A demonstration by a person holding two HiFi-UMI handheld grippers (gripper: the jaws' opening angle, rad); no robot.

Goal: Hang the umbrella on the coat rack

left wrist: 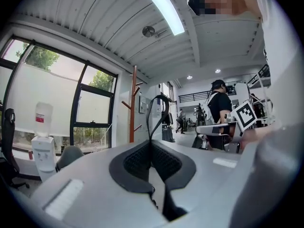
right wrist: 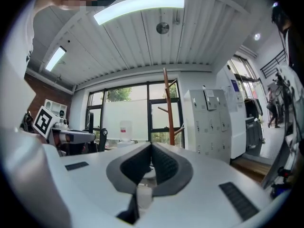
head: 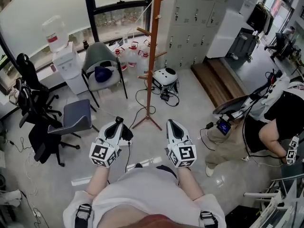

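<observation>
The coat rack [head: 153, 56] is a tall brown wooden pole with short pegs, on a splayed foot just ahead of both grippers. It also shows as the coat rack [left wrist: 133, 103] and the coat rack [right wrist: 168, 108]. My left gripper [head: 118, 122] points level at it, shut on a thin black strap loop [left wrist: 153, 113] that rises from between the pads. A black part of the umbrella [head: 126, 134] shows beside that gripper; the rest is hidden under it. My right gripper [head: 171, 123] is level beside the left one, its pads [right wrist: 164, 163] together with nothing seen held.
A grey chair [head: 76, 118] and black office chairs stand left. A water dispenser [head: 66, 65] and another chair [head: 102, 65] are by the window. A white device [head: 165, 76] and cables lie near the rack's foot. Lockers [head: 194, 18] stand behind. A person [head: 266, 127] crouches at right.
</observation>
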